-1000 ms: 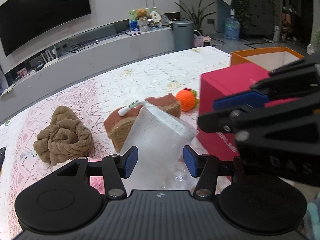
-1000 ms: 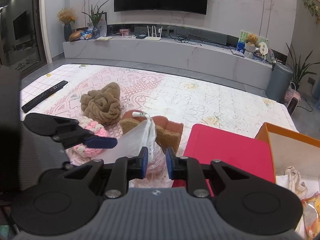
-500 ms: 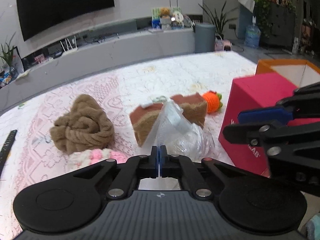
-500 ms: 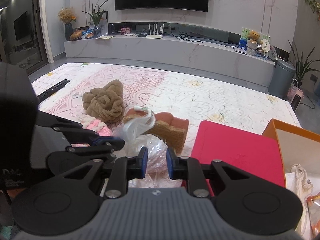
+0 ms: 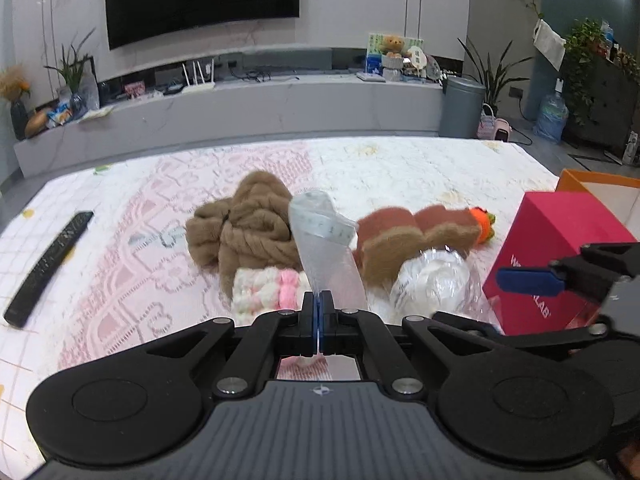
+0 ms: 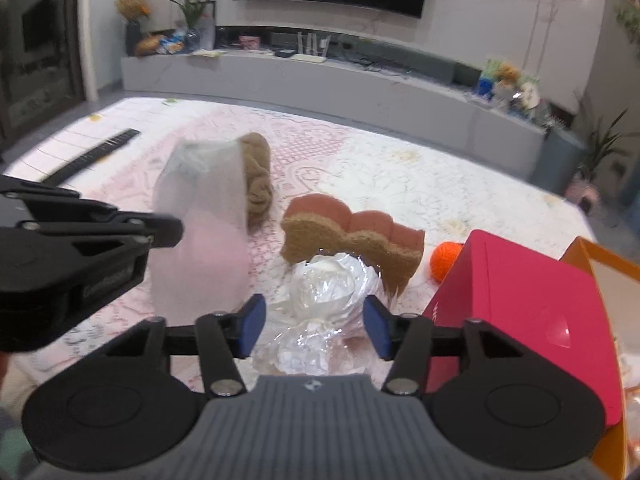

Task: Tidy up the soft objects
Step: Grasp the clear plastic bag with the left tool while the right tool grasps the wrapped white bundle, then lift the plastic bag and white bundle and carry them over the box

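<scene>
The clear plastic bag (image 5: 324, 248) is the thing in hand: its mouth edge is drawn up taut into the left tool (image 5: 319, 318), whose blue pads are pressed fully together on the film, likely so the bag stands open as a sleeve for filling. The bag's bulged, crinkled end (image 6: 324, 280), with something white inside, rests on the lace-covered surface (image 5: 120, 248) directly in front of the right tool (image 6: 312, 322), whose jaws are opening, standing wide on either side of the crumpled plastic without pressing it; that looks like a handover of the hold to the left side. Just behind the bag lies the brown plush toast (image 6: 352, 236), with a coiled brown knit piece (image 5: 244, 228) and a pink-and-white knit piece (image 5: 268, 288) beside it, and an orange crochet toy (image 6: 446, 258) near the red box (image 6: 520, 300). An orange box (image 5: 600, 186) stands behind the red one, probably the place the soft things are bound for. A remote (image 5: 48, 264) lies well apart.
</scene>
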